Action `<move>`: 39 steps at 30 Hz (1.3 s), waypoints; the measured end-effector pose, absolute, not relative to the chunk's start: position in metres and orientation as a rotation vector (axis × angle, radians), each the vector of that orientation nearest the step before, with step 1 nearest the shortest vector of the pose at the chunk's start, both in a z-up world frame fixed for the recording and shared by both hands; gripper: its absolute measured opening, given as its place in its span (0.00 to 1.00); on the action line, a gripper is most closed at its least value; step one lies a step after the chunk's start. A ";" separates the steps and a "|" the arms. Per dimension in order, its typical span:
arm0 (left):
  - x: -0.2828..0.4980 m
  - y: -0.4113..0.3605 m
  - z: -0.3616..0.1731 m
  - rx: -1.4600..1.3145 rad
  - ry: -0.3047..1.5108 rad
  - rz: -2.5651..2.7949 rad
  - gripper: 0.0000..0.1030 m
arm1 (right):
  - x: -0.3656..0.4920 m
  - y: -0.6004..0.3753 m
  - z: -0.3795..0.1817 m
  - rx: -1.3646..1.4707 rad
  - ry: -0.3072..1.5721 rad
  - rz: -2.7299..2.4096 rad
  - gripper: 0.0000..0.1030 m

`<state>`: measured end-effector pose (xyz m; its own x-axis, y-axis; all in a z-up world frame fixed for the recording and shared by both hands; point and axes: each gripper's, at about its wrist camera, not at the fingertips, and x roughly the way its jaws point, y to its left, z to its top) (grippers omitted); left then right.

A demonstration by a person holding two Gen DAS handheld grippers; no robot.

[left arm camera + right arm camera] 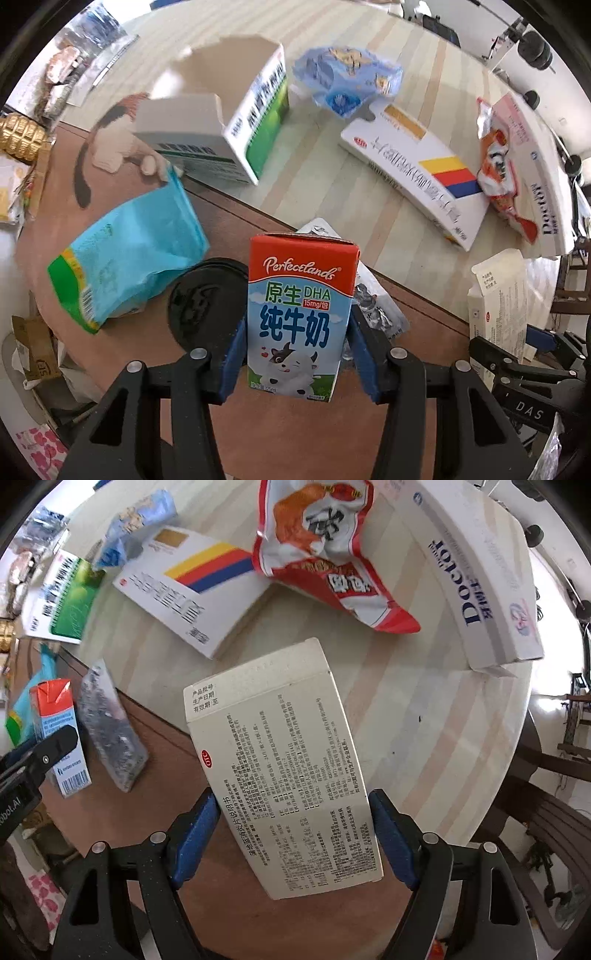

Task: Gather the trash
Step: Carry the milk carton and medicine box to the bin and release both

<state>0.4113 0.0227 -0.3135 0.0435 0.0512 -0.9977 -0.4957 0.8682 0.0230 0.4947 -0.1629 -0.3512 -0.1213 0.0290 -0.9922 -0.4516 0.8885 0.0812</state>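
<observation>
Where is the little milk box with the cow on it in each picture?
Left wrist view: the small red-topped, blue milk carton with a cartoon cow sits bottom centre, clamped in the left gripper.
Right wrist view: the same carton is at the far left edge, side-on.
Shared landmark: the white box with yellow, red and blue stripes on the table.
</observation>
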 end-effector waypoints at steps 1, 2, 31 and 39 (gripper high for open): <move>0.409 0.020 -0.306 -0.367 1.462 0.440 0.47 | 0.494 -0.163 -0.344 -0.319 1.640 0.428 0.80; 0.408 0.019 -0.300 -0.363 1.451 0.444 0.47 | 0.496 -0.166 -0.339 -0.312 1.632 0.432 0.80; -0.026 0.146 -0.275 -0.668 1.223 0.795 0.47 | 0.113 -0.003 -0.300 -0.403 1.514 0.829 0.80; -0.098 0.196 -0.470 -0.903 1.342 0.848 0.48 | 0.050 0.045 -0.481 -0.544 1.612 0.826 0.80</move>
<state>-0.0979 0.1965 -0.4697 0.0532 -0.0058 -0.9986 -0.9045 0.4235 -0.0506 0.0498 0.0450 -0.4812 -0.2064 0.0920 -0.9741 -0.7365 0.6408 0.2166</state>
